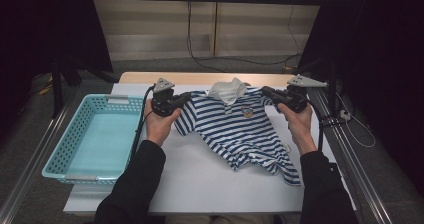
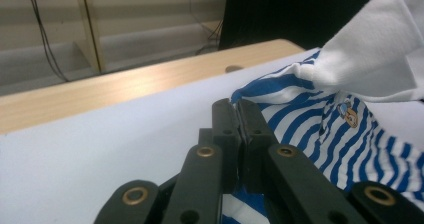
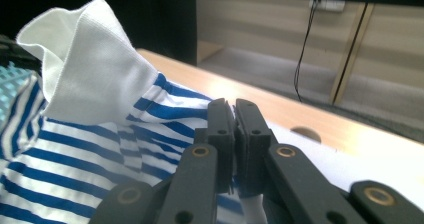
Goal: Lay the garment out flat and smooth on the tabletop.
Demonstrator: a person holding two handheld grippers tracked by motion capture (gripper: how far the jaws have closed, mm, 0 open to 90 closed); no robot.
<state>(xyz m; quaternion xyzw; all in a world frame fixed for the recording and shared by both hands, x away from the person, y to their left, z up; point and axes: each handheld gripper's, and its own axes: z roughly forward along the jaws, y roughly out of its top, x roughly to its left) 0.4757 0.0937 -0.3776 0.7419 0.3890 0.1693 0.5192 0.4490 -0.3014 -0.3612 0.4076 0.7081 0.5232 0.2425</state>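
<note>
A blue-and-white striped polo shirt (image 1: 235, 129) with a white collar (image 1: 227, 90) is spread over the white tabletop (image 1: 200, 184), its top edge lifted between my two grippers. My left gripper (image 1: 186, 100) is shut on the shirt's left shoulder. In the left gripper view its jaws (image 2: 239, 109) are pressed together on striped fabric (image 2: 310, 119). My right gripper (image 1: 265, 91) is shut on the other shoulder. The right gripper view shows its jaws (image 3: 229, 109) pinching the striped cloth (image 3: 75, 159) beside the collar (image 3: 90, 79). The lower hem lies crumpled toward the front right.
A teal plastic basket (image 1: 70, 134) with nothing in it stands at the table's left side. A wooden strip (image 1: 200, 78) runs along the far edge of the table. Metal rails (image 1: 350, 159) flank the table, and cables trail over the floor behind.
</note>
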